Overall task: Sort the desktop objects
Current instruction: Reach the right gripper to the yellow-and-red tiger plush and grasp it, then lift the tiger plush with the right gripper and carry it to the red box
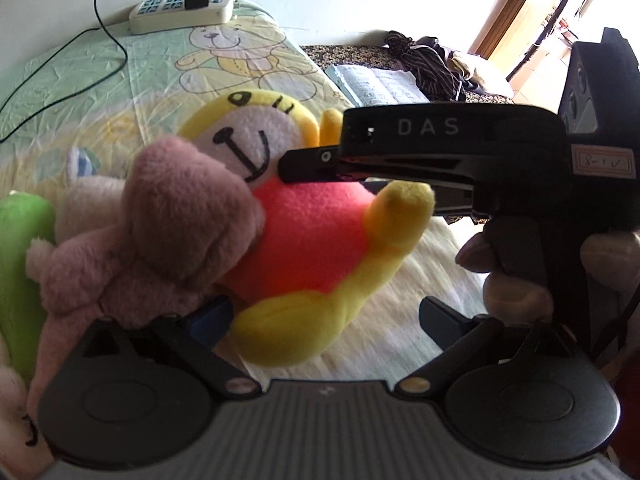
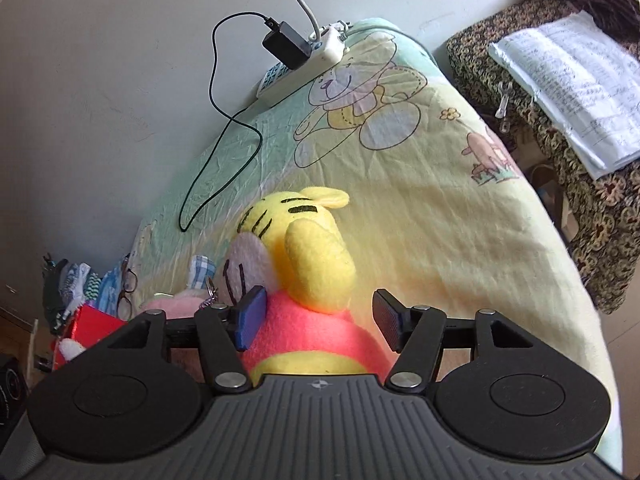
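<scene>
The yellow fleece plush tiger with a coral-red shirt (image 2: 316, 344) sits between the spread jaws of the right gripper (image 2: 318, 322), its soft red torso filling the gap; the blue-padded left finger (image 2: 250, 318) lies against the toy's side near the white muzzle, while the right finger (image 2: 386, 322) looks just clear of the shirt — whether it touches cannot be told. In the left wrist view the same tiger (image 1: 308, 236) appears side-on, the right gripper's (image 1: 308, 166) black finger reaching in at its neck. The toy's long axis runs from its striped yellow head, which points toward the wall-side edge of the bed, back to its stubby yellow legs near the cameras; one rounded arm sticks up in the right wrist view. The left gripper (image 1: 324, 318) has its jaws spread too, and nothing lies gripped between them; a shaggy mauve-pink plush animal (image 1: 160, 232) covers its left finger, and the right finger (image 1: 440, 318) stands free above the bedcover. The mauve toy presses against the tiger's shirt, with a smooth green plush piece (image 1: 20, 264) just beside it at the view's left edge. Everything rests on a crinkled pale-green and yellow cartoon-bear bedsheet (image 2: 420, 208); a white plastic power strip (image 2: 304, 66) with a black charger sits at the bed's wall-side edge.
</scene>
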Demonstrator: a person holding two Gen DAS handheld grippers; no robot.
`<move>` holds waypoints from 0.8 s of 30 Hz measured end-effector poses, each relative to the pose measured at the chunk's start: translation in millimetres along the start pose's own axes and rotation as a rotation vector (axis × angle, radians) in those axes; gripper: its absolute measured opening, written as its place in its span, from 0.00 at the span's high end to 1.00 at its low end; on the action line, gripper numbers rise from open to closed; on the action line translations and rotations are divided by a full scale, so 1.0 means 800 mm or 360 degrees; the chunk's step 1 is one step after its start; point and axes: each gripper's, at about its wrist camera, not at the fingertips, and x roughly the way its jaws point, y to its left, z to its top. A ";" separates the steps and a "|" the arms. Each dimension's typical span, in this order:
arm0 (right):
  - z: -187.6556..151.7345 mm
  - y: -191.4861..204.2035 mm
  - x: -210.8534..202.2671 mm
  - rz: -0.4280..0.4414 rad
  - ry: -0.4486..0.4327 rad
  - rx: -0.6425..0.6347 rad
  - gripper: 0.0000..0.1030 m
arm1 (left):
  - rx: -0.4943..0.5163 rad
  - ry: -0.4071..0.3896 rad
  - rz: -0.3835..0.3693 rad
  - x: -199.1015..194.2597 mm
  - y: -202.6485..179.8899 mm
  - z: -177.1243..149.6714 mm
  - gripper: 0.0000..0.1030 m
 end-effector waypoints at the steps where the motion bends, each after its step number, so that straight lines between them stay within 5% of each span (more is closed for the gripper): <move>1: 0.000 -0.005 0.001 0.0050 0.0014 0.0043 0.49 | 0.0010 -0.0008 -0.0007 0.000 -0.002 0.000 0.03; 8: -0.007 -0.012 -0.016 0.0154 0.0060 0.0122 0.68 | 0.0090 -0.0012 -0.0113 -0.002 -0.013 -0.001 0.02; 24: -0.053 -0.017 -0.099 -0.0134 -0.0027 0.0177 0.73 | 0.0347 0.0021 -0.0352 -0.024 -0.065 -0.029 0.03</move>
